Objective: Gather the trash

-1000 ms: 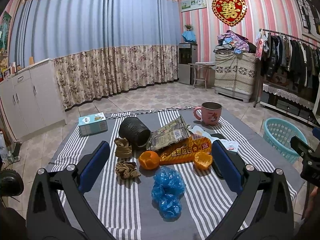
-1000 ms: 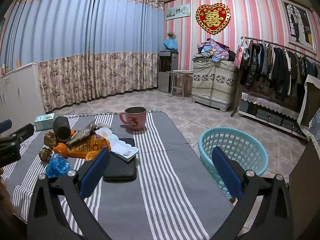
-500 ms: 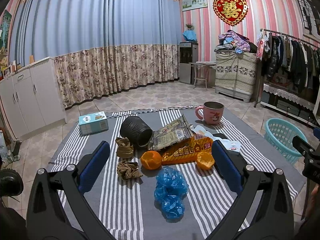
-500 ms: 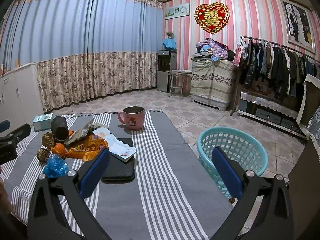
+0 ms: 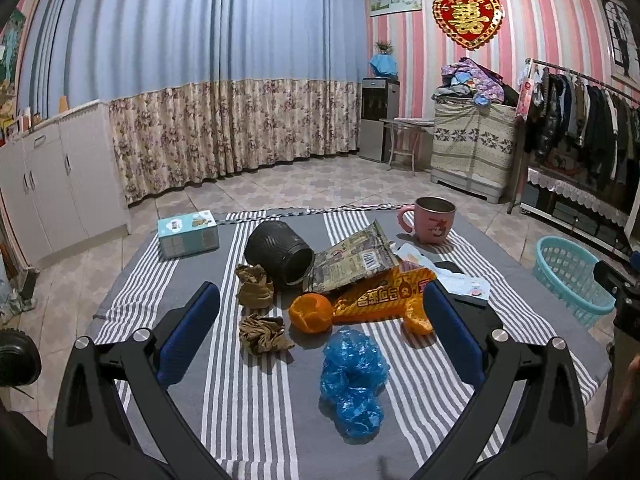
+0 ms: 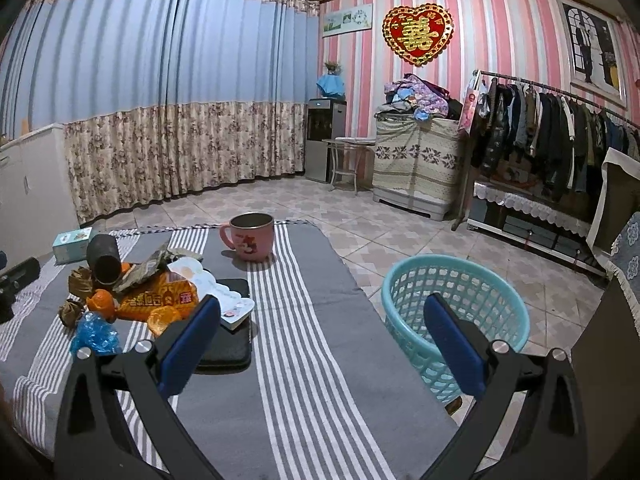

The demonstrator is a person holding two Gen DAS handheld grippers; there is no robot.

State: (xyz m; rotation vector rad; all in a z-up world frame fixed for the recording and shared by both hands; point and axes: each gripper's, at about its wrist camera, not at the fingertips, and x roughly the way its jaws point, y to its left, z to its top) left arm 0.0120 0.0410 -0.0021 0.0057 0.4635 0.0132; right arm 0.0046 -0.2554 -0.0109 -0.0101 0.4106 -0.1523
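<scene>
Both the left gripper (image 5: 320,328) and right gripper (image 6: 322,334) gape wide and empty; orange wrapper (image 5: 380,298) print's unreadable, two orange peels (image 5: 311,313), one pink mug (image 5: 434,219).

Both views lit evenly from overhead, indoor light w/ a cool bluish cast. Shadows soft and short: a faint one under the cup (image 6: 252,237) and the blue bag (image 5: 352,372). No strong glare. Heavy fisheye bend: curtains (image 5: 200,80) and walls bow at edges, corners go black. Centre sharp, edges a bit soft, no motion blur.
</scene>
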